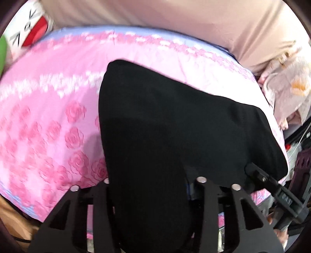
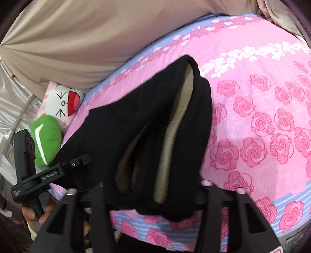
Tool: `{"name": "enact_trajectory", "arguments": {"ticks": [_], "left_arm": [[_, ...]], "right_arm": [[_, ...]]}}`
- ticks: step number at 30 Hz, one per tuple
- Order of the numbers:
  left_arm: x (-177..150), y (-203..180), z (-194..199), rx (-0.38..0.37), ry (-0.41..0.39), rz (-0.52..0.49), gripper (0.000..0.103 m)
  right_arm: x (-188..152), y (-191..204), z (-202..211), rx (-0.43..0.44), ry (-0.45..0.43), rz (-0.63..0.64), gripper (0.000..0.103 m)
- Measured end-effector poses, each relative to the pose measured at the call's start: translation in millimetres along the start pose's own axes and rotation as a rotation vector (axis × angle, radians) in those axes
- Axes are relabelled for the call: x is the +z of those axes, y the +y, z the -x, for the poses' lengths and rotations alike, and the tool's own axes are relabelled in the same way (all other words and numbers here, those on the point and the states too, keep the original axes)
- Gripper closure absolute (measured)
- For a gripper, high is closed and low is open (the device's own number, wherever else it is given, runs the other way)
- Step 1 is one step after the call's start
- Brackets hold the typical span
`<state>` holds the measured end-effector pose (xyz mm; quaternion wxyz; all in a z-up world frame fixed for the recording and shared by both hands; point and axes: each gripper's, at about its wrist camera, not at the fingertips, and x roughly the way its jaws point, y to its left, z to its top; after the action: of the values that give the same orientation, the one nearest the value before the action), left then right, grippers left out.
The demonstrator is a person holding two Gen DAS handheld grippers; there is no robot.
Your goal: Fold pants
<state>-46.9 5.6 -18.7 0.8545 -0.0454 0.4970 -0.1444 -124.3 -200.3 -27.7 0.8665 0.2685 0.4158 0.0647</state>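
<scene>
Both claws, left (image 1: 151, 183) and right (image 2: 155, 186), seemingly clamp black knit pants (image 2: 147, 120) over rose-print bedding (image 2: 262, 136).

We look from two wrist cameras, each riding low behind its own gripper and tilted steeply down along the fingers. Our left view sits very near the black pants (image 1: 175, 124), facing across the pink rose bedspread (image 1: 48, 120) toward a beige curtain (image 1: 175, 15). Our right view looks over the same pants (image 2: 147, 120) and bedspread (image 2: 262, 126). Both share the cat-face pillow (image 1: 33, 25) (image 2: 64, 101), and each catches the other gripper at its edge: the right gripper (image 1: 272, 184), the left gripper (image 2: 58, 171).
</scene>
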Motion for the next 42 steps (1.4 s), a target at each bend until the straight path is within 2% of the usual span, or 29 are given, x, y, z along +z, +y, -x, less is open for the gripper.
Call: {"name": "enact_trajectory", "arguments": {"ticks": [5, 24, 35, 42], "left_arm": [[-1.5, -15.1, 23.0, 0.045, -0.07, -0.064, 0.071], [-9.2, -34.2, 108.9, 0.058, -0.265, -0.157, 0.071], [18.8, -42.5, 158.2, 0.04, -0.43, -0.188, 0.071], [49.7, -46.8, 199.1, 0.039, -0.589, -0.204, 0.071]], "right_arm": [[1.3, 15.1, 15.7, 0.0, -0.041, 0.051, 0.069], [2.5, 76.1, 94.3, 0.058, -0.211, 0.208, 0.069], [32.5, 109.4, 130.4, 0.083, -0.351, 0.299, 0.069], [70.3, 140.0, 156.1, 0.128, -0.476, 0.378, 0.069]]}}
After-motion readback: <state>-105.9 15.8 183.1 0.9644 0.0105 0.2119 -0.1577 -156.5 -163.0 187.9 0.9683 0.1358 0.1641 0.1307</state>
